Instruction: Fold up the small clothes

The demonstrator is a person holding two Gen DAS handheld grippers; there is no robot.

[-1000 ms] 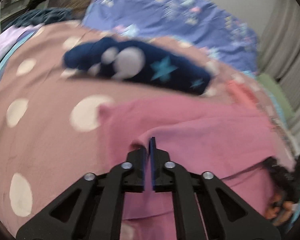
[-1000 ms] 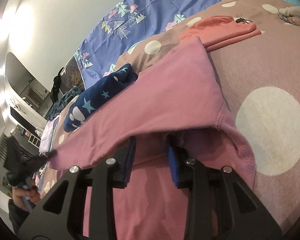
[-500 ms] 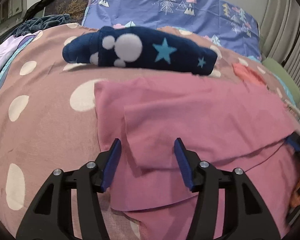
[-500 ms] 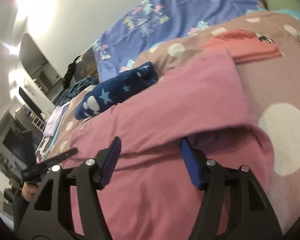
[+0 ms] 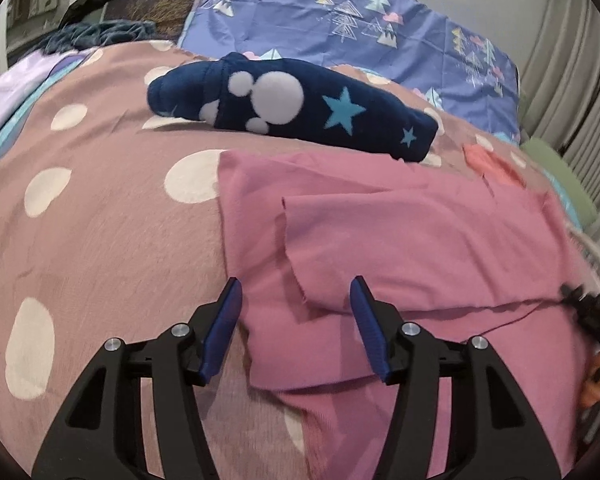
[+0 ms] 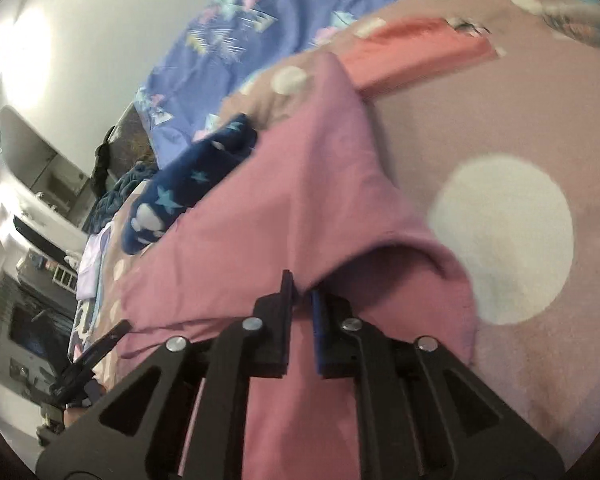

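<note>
Pink garment point(image 5: 400, 240): I see it spread on the bed, partly folded, with an upper layer lying over a lower one and a ragged edge running down near my left fingers.
Garment's right side: in my right view the pink cloth point(image 6: 284, 208) rises in a ridge toward the fingers, its hem curling open just to the right of them.
Left hand-held gripper point(image 5: 296, 300): its jaws stand wide apart, hovering over the near left part of the garment; I see nothing held between them, and the blue pads point(image 5: 224, 328) look bare.
Right hand-held gripper point(image 6: 301, 292): its jaws are drawn close together, with a fold of the pink cloth pinched between the tips.
Bed cover point(image 5: 100, 220): dusty pink-brown with large pale dots; the garment lies on it.
Navy piece point(image 5: 292, 108): folded, dark blue with white blobs and teal stars, lying just beyond the garment's far edge.
Coral piece point(image 6: 416, 48): folded flat, beyond the garment's far right corner.
Purple pillow point(image 5: 360, 24): printed with triangles and clouds, at the head of the bed behind the navy piece.
Lilac cloth point(image 5: 16, 88): at the far left edge of the bed.
</note>
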